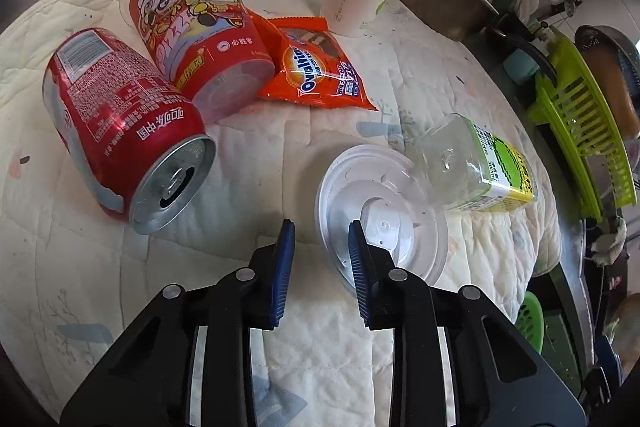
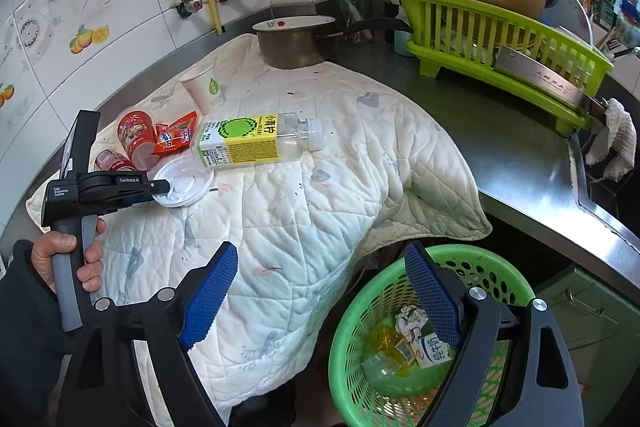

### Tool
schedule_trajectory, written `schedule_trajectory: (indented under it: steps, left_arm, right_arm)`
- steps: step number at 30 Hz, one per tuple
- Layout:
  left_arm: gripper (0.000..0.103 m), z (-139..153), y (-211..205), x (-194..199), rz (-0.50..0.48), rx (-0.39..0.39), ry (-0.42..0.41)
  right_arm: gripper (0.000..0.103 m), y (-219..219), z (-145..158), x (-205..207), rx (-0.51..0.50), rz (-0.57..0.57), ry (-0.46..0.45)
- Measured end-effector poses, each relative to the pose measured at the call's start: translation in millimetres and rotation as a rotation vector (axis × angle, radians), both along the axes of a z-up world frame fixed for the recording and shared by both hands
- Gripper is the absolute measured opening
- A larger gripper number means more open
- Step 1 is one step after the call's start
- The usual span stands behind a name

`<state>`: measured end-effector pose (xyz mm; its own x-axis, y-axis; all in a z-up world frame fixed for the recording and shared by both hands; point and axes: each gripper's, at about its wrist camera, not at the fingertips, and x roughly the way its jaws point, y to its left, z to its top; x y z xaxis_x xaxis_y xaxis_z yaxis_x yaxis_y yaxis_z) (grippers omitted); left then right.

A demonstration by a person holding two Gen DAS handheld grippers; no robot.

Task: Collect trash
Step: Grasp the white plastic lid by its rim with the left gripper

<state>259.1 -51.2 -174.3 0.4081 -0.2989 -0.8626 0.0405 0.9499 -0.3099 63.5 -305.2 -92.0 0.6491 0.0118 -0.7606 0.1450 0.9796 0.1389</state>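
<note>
On quilt (image 1: pixel 224 163): clear plastic lid (image 1: pixel 380 211), round, at left tool (image 1: pixel 320 239) tips.

Both hand-held grippers (image 1: pixel 320 227) (image 2: pixel 320 267) open

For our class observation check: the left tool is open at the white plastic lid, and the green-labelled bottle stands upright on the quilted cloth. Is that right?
Not quite. The green-labelled bottle lies on its side on the quilted cloth, as the right wrist view shows. The rest holds: the left tool is open at the white plastic lid.
</note>
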Motion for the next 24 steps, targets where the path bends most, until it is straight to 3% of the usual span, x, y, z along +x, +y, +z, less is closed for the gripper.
schedule_trajectory:
  steps: [9,14,24]
  left_arm:
    - [0.023,-6.2,-0.1,5.2,-0.003,-0.027,0.013]
    - [0.008,-1.0,-0.8,3.7,-0.026,-0.013,-0.017]
    - [0.005,9.9,11.6,-5.8,-0.046,-0.012,-0.03]
  right_arm:
    - [0.083,9.6,-0.2,24.4,-0.031,0.069,0.004]
    - [0.083,11.2,-0.8,40.6,-0.048,0.111,0.009]
    - [0.085,18.4,-9.5,90.3,-0.108,0.269,0.037]
